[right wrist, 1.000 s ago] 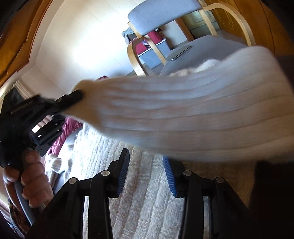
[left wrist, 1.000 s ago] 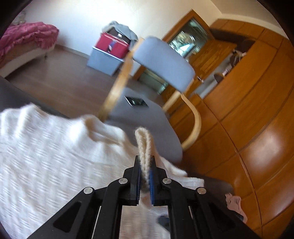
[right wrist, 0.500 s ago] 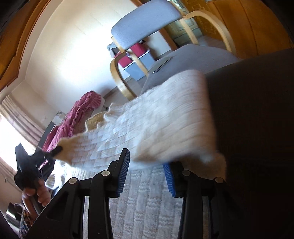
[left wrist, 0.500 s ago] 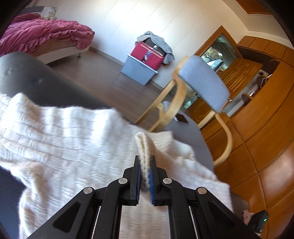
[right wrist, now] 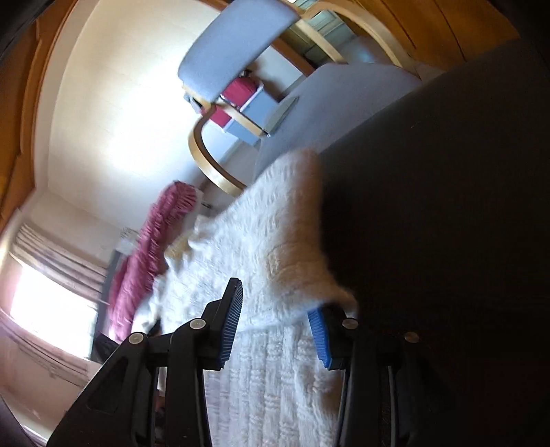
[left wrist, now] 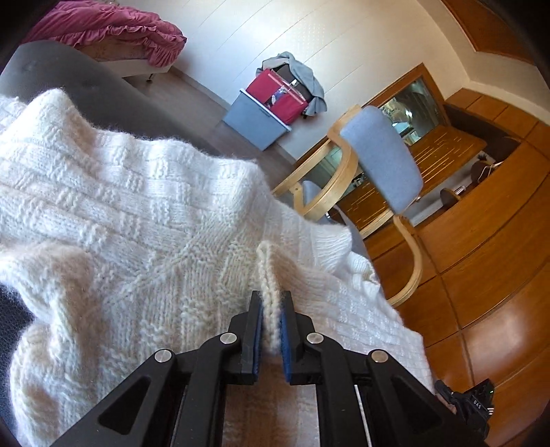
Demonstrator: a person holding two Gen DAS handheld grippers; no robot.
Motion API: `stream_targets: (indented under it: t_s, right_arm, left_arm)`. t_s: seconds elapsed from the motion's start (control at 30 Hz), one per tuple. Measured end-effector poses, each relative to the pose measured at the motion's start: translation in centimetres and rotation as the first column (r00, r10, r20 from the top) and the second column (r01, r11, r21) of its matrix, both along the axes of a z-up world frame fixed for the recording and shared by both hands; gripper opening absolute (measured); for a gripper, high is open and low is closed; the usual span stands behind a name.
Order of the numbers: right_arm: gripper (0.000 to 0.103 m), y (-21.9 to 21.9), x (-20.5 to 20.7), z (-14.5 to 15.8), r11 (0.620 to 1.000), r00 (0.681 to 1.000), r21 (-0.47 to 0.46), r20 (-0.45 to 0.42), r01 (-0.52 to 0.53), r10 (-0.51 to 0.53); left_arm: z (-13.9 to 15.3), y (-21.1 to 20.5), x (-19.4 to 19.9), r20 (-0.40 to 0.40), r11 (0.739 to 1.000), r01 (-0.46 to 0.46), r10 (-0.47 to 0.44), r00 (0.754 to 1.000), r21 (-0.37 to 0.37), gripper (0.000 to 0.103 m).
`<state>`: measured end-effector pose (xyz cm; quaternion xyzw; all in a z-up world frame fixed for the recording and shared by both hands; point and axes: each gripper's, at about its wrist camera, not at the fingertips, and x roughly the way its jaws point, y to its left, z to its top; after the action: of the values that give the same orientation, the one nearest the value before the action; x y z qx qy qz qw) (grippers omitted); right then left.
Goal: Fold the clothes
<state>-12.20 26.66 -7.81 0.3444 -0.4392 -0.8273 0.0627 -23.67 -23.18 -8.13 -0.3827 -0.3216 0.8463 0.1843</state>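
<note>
A cream knitted sweater (left wrist: 137, 223) lies spread over a dark grey cushioned surface (left wrist: 68, 68). My left gripper (left wrist: 271, 326) pinches a ribbed edge of it, standing up as a narrow fold between the blue pads; the jaws are opening slightly with the fabric still between them. In the right wrist view the sweater (right wrist: 275, 240) has a folded-over part lying on its body, and that part's lower edge drapes over the right fingertip. My right gripper (right wrist: 278, 323) hovers just above the knit, jaws apart, gripping nothing.
A wooden armchair with grey cushions (left wrist: 378, 165) stands just beyond the sweater. Wooden cabinets (left wrist: 481, 258) fill the right. Farther off are a grey box with a red bag (left wrist: 261, 113) and a bed with a pink cover (left wrist: 113, 27).
My left gripper has come down and across, carrying the pinched edge over the sweater. The part that hung in the air before the right gripper now lies on the body. The right gripper has rolled.
</note>
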Motion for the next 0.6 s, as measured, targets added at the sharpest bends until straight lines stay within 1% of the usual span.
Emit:
stream_targets:
  t_s: [0.1,0.2,0.3,0.33,0.43,0.5,0.57,0.6]
  right_arm:
    - [0.041,-0.3,0.0,-0.1,1.0,1.0,0.02,0.006,0.013,-0.013]
    - [0.041,-1.2,-0.4,-0.5,0.997,0.998,0.073,0.056,0.0,-0.004]
    - [0.041,-1.6,-0.7,0.3,0.994,0.997,0.095,0.064,-0.05,0.044]
    - [0.041,-1.6,-0.6,1.0,0.992,0.997,0.109,0.042,-0.069,0.065]
    - [0.041,-1.9,0.4,3.7,0.969,0.994,0.227,-0.026,-0.096,0.104]
    - [0.041,-1.8,1.0,4.7,0.957,0.994,0.282,-0.055,-0.075,0.094]
    - [0.041,-1.3,1.6,4.8,0.952,0.997,0.305,-0.057,-0.032,0.052]
    - [0.041,-0.9,2.0,4.8,0.947,0.997,0.32,-0.07,0.013,0.01]
  left_arm:
    - [0.5,-1.1,0.6,-0.028,0.997,-0.022,0.024,0.999,0.067,0.008]
    - [0.4,-2.2,0.9,-0.037,0.992,-0.044,0.048,0.998,0.119,0.007]
    - [0.1,-2.0,0.6,-0.023,0.992,-0.043,0.046,0.999,0.119,0.006]
    - [0.2,-1.8,0.5,-0.025,0.993,-0.04,0.043,0.999,0.112,0.006]
    - [0.3,-1.3,0.4,-0.03,0.995,-0.031,0.034,0.999,0.091,0.006]
    - [0.2,-1.0,0.3,-0.022,0.996,-0.034,0.036,0.999,0.086,0.006]
    - [0.1,-0.7,0.1,-0.011,0.996,-0.037,0.037,0.999,0.078,0.007]
    - [0.1,-0.6,-0.1,-0.008,0.997,-0.036,0.036,0.999,0.072,0.007]
